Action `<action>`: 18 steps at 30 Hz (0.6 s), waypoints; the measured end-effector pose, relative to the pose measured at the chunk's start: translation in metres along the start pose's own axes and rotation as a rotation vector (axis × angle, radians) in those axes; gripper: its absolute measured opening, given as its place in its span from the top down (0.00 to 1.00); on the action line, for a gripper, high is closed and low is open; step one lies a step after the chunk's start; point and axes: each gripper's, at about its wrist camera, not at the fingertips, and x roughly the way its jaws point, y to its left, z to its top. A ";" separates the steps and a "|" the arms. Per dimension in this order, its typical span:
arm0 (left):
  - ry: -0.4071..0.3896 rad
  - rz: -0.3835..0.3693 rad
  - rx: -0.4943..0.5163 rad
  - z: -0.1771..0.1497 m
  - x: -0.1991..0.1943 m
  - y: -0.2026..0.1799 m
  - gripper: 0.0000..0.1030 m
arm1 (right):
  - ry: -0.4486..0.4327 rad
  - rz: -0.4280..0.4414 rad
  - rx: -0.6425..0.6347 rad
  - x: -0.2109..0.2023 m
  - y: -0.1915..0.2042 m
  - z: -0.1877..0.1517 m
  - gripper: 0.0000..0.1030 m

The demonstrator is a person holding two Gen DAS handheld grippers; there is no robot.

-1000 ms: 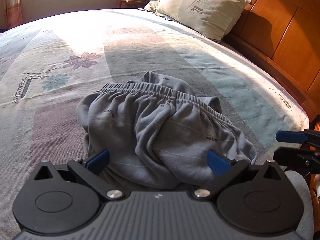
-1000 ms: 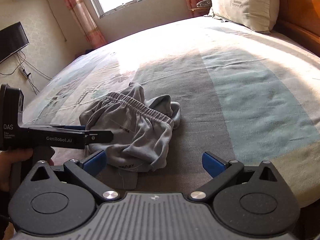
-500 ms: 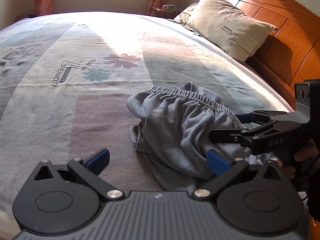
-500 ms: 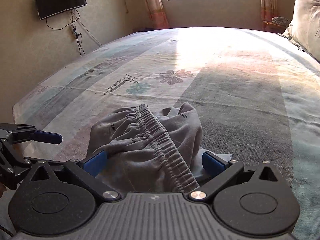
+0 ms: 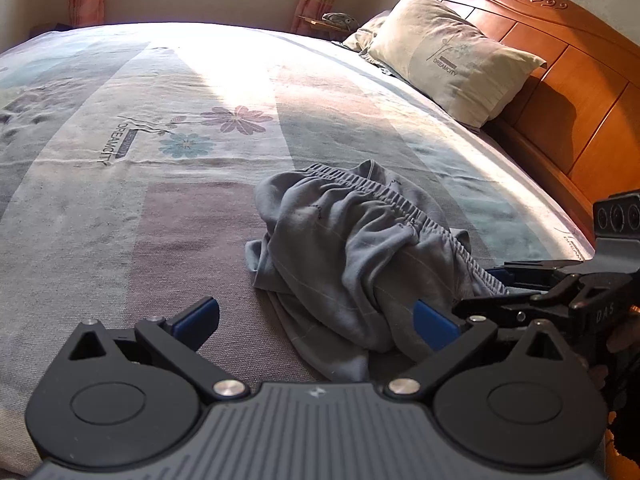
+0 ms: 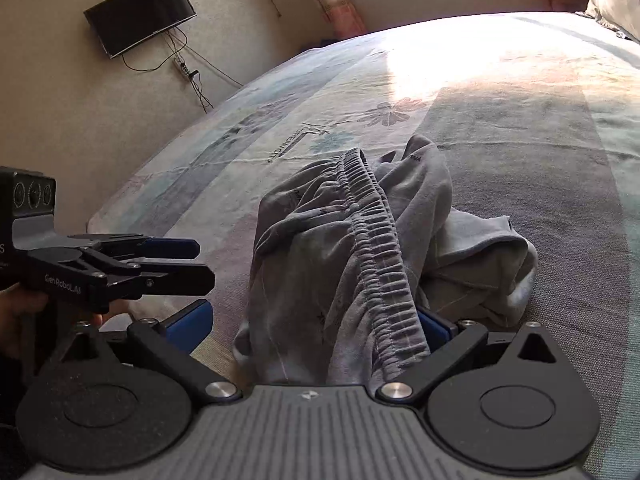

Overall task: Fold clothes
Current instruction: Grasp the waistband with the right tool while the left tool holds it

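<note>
**Grey shorts bunched on the bed, both grippers spread at their near edge**

Crumpled grey shorts [image 5: 352,248] heaped on the patterned bedspread [image 5: 120,208], elastic waistband [image 6: 372,248] ridged along the top of the pile. Well apart from the pillow [image 5: 452,56] and the wooden headboard [image 5: 580,120], on the side of the shorts away from the printed flowers.

Left gripper [image 5: 316,320] spread wide, nothing clasped. Left blue pad over bare bedspread just beside the shorts; right blue pad [image 5: 434,324] against the near fold of the cloth, touching or almost touching, hard to say which. Bulk of the shorts ahead and toward the right finger.

Right gripper [image 6: 308,326] likewise spread wide, straddling the near end of the shorts. Waistband and a fold of grey cloth running down between the two fingers, reaching right to the gripper body; right pad partly hidden behind the cloth. Not pinched: fingers apart on either side. In the left wrist view, right gripper [image 5: 496,284] level with the waistband end of the shorts, tips at the cloth.

Wall-mounted television [image 6: 140,14] far beyond the shorts.
</note>
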 end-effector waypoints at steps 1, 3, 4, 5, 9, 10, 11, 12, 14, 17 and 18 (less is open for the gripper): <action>-0.001 0.004 0.000 0.000 -0.002 0.001 0.00 | -0.009 0.009 -0.002 -0.003 0.003 0.005 0.00; 0.001 0.016 -0.012 0.000 -0.001 0.004 0.01 | -0.038 0.024 -0.040 -0.012 0.012 0.017 0.00; 0.001 0.020 -0.019 0.001 0.000 0.006 0.00 | -0.044 0.040 -0.050 -0.016 0.016 0.020 0.00; 0.001 0.023 -0.026 0.001 0.000 0.007 0.01 | -0.047 0.059 -0.056 -0.020 0.019 0.022 0.00; 0.003 0.015 -0.028 0.002 0.003 0.009 0.01 | 0.013 0.040 -0.058 -0.018 0.022 0.010 0.00; 0.004 0.009 -0.024 0.002 0.004 0.009 0.00 | 0.031 0.024 -0.063 -0.017 0.023 0.005 0.00; 0.005 0.004 -0.023 0.002 0.005 0.009 0.01 | 0.047 0.002 -0.071 -0.017 0.024 0.000 0.00; 0.007 0.000 -0.022 0.002 0.006 0.009 0.00 | 0.061 -0.022 -0.081 -0.018 0.024 -0.006 0.00; 0.009 -0.001 -0.026 0.002 0.009 0.010 0.00 | 0.055 -0.068 -0.104 -0.024 0.025 -0.012 0.00; 0.009 -0.003 -0.026 0.003 0.010 0.011 0.00 | -0.023 -0.097 -0.146 -0.038 0.028 0.000 0.00; 0.009 -0.002 -0.026 0.003 0.010 0.011 0.01 | -0.053 -0.089 -0.151 -0.041 0.027 0.008 0.00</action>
